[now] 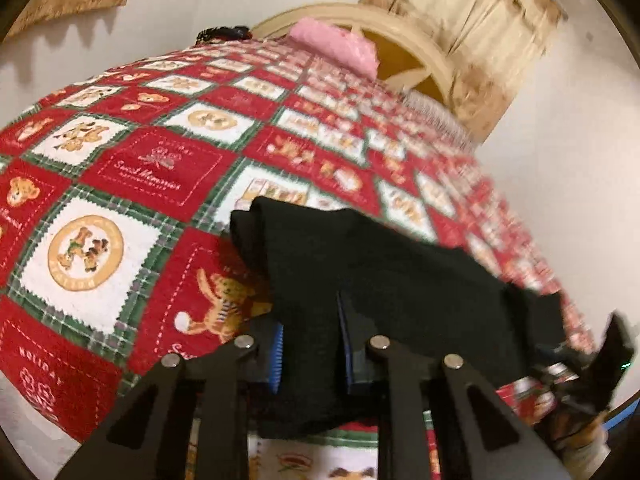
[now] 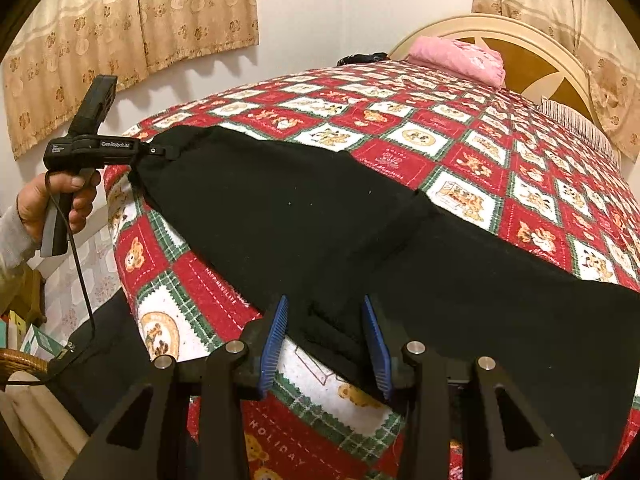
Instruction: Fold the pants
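Pants, black soft fabric (image 2: 320, 216), lie stretched across the bed's red-and-green teddy-bear patchwork quilt (image 2: 460, 152). Right wrist view shows the whole spread, plus the left gripper (image 2: 170, 151) clamped on the far corner, hand (image 2: 56, 200) on its handle. Left wrist view only shows bunched cloth squeezed between its fingers (image 1: 276, 354). Right gripper (image 2: 326, 340) pinches the near edge between its blue fingers (image 2: 376, 344).

The quilt (image 2: 460, 152) beyond the black pants (image 2: 320, 220) lies bare. A pink pillow (image 2: 460, 58) and headboard (image 2: 532, 60) close the far end.
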`<state>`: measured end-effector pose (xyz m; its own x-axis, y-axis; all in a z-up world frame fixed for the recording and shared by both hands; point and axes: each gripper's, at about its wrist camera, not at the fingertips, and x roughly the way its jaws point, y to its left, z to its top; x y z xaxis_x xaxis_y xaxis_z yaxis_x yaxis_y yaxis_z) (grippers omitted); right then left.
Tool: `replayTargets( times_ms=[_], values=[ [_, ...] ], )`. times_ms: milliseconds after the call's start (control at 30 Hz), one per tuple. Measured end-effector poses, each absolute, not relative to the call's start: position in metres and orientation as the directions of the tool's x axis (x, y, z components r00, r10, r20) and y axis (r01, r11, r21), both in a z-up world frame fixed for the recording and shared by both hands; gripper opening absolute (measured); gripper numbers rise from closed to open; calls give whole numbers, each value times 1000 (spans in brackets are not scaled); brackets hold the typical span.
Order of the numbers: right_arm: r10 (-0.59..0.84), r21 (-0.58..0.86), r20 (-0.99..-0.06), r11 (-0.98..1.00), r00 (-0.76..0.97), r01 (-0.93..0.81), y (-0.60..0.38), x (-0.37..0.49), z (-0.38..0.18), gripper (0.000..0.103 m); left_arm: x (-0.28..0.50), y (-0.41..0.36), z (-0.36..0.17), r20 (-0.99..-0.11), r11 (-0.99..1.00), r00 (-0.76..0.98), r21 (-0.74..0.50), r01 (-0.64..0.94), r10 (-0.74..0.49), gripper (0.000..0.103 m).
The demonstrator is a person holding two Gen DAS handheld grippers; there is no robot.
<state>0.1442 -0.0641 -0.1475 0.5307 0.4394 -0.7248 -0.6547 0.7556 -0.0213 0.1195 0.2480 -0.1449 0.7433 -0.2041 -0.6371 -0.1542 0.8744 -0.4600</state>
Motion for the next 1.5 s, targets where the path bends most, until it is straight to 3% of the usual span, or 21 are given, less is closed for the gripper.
replayTargets(
  times_ms=[167,400,633,867,1000,1300,1500],
  values=[
    [430,-10,-729,772,533,-635,-73,147,-152,41,105,241,-118,-531,845,808,-529,-78,-257,23],
    [454,17,-693,787,560,-617,-81,147,-139,41,114,202,-75,-458,848,825,-527,48,-331,23],
    [441,25,-656,824,612,-567,-111,149,-123,41,149,137,-36,-394,806,783,-550,218,-481,23],
    [401,47,-624,876,671,-480,-159,148,-110,42,182,48,-22,-431,794,696,-500,345,-574,23],
    [377,65,-617,899,691,-432,-185,148,-112,48,192,11,-33,-473,784,641,-496,373,-604,23],
    [344,114,-617,929,708,-352,-221,157,-119,49,205,-66,-76,-600,819,557,-421,390,-574,23],
    [327,141,-618,941,715,-308,-239,163,-122,49,196,-94,-81,-614,797,513,-401,451,-599,34]
  ],
)
